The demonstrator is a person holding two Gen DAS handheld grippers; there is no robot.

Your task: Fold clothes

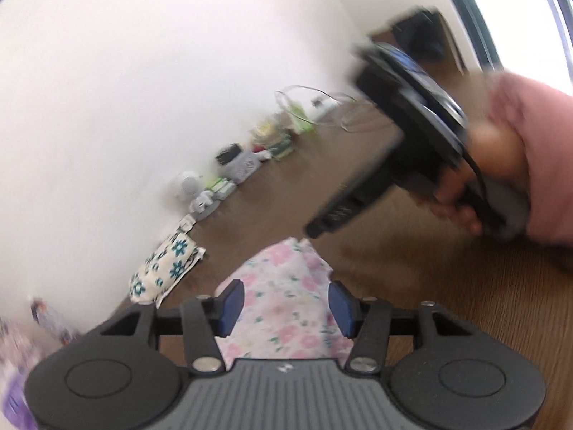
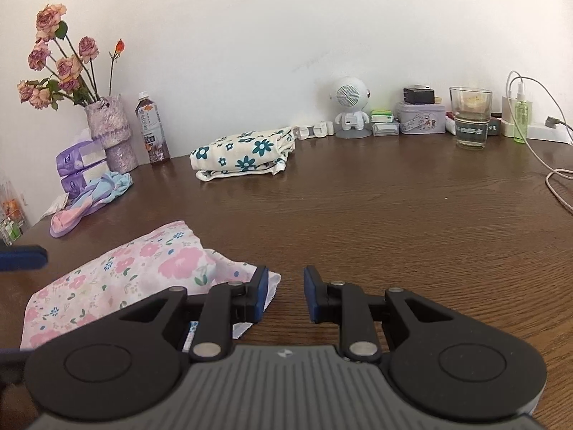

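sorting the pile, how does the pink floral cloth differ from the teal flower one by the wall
The pink floral cloth lies near the grippers, loosely spread with an edge sticking out; the teal-flowered cloth sits far back by the wall, folded into a compact stack. Pink blossoms on pale pink versus teal flowers on cream. Both rest on the wooden table, ungripped.

Brown wood-grain table (image 2: 394, 215), matt; pink floral garment (image 2: 118, 279), thin soft cloth; folded white garment with teal flowers (image 2: 243, 157), cloth; drinking glass (image 2: 470, 118), clear and glossy; right gripper (image 2: 285, 295), matt black plastic with blue pads (image 2: 311, 294) and bright metal pivots.
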